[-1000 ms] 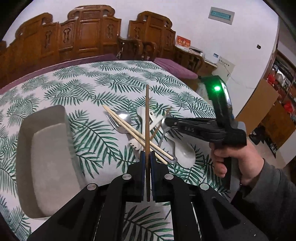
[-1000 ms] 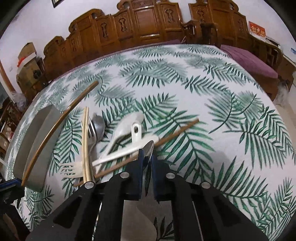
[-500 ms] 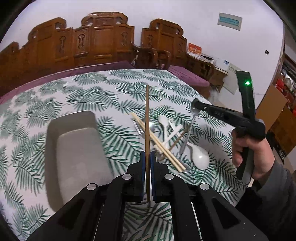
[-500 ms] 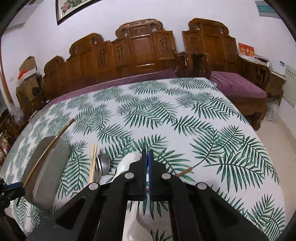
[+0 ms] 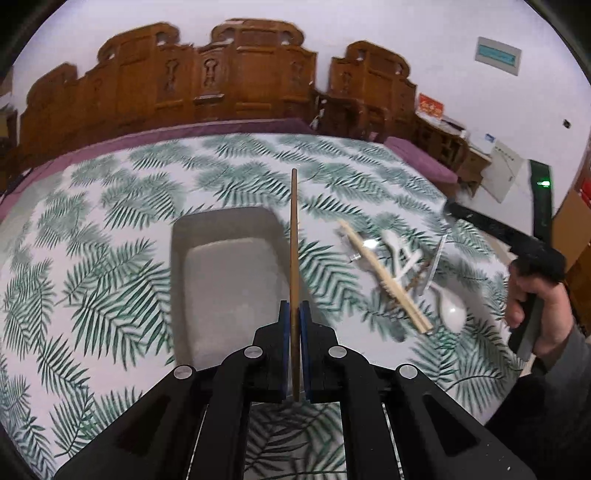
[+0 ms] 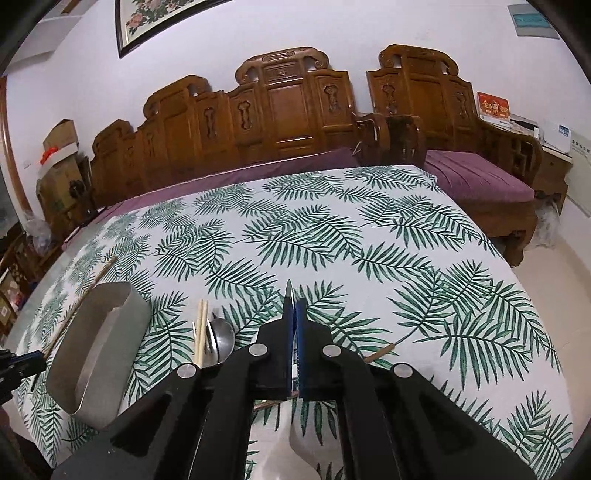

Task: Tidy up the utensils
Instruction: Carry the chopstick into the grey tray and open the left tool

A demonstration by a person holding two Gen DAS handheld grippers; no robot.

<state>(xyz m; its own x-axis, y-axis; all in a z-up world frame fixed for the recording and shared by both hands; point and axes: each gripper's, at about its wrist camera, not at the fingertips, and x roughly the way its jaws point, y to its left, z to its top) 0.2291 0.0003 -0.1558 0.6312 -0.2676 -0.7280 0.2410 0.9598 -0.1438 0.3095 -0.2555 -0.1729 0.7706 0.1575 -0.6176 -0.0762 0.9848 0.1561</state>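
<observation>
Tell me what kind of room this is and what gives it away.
Most likely a home living room. A carved wooden sofa bench with purple seat cushions lines the wall, a framed flower painting hangs above it, and a table under a palm-leaf cloth holds loose utensils.

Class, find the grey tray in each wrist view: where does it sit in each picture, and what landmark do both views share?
Left wrist: grey tray left of centre, just beyond the left tongs.
Right wrist: tray at lower left, seen edge-on.
Shared landmark: pale chopsticks lying right of the tray.
</observation>
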